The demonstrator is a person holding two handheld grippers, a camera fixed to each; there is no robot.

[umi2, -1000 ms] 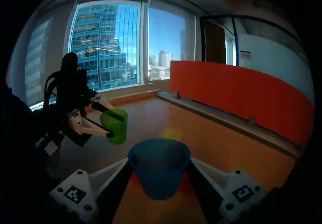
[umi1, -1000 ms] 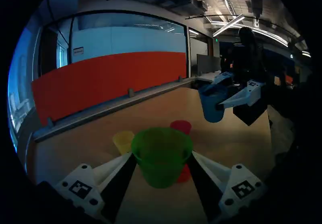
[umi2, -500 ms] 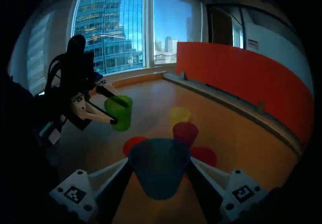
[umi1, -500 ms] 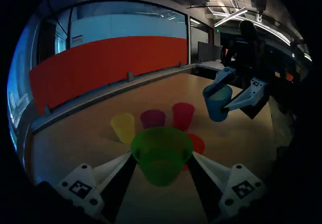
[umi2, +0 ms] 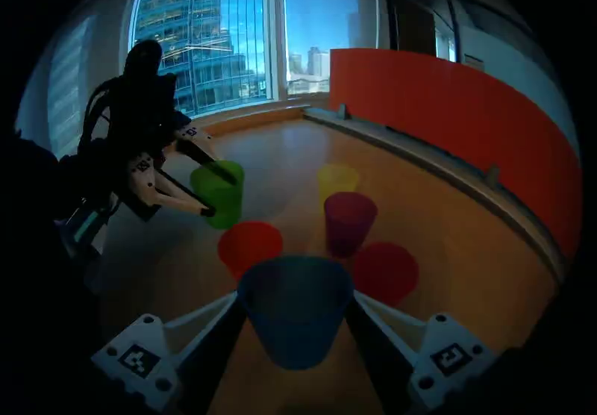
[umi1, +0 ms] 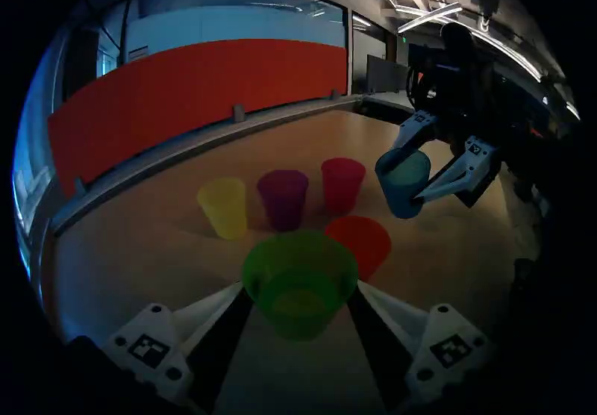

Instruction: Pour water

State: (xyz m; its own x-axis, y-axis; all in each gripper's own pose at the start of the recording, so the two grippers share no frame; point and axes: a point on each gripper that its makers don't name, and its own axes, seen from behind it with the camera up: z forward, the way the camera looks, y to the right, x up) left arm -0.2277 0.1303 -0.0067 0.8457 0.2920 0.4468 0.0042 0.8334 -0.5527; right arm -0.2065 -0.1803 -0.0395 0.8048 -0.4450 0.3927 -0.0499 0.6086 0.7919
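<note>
My left gripper [umi1: 300, 303] is shut on a green cup [umi1: 300, 281], held upright above the wooden table [umi1: 149, 266]; the same green cup [umi2: 219, 191] appears at the left in the right gripper view. My right gripper [umi2: 295, 318] is shut on a blue cup [umi2: 295, 307], also seen as the blue cup [umi1: 404, 182] at the right in the left gripper view. On the table stand a yellow cup [umi1: 223, 206], a purple cup [umi1: 283, 198], a red cup [umi1: 342, 183] and an orange-red cup [umi1: 360, 243]. I cannot tell whether any cup holds water.
An orange partition [umi1: 194, 94] with a grey rail runs along the table's far edge. Large windows [umi2: 209, 42] lie behind the person [umi2: 142, 124] holding the grippers. The table edge [umi2: 552, 266] is at the right in the right gripper view.
Both grippers have tipped downward toward the table, so several standing cups have come into view. Both held cups have come lower and closer to the cup group.
</note>
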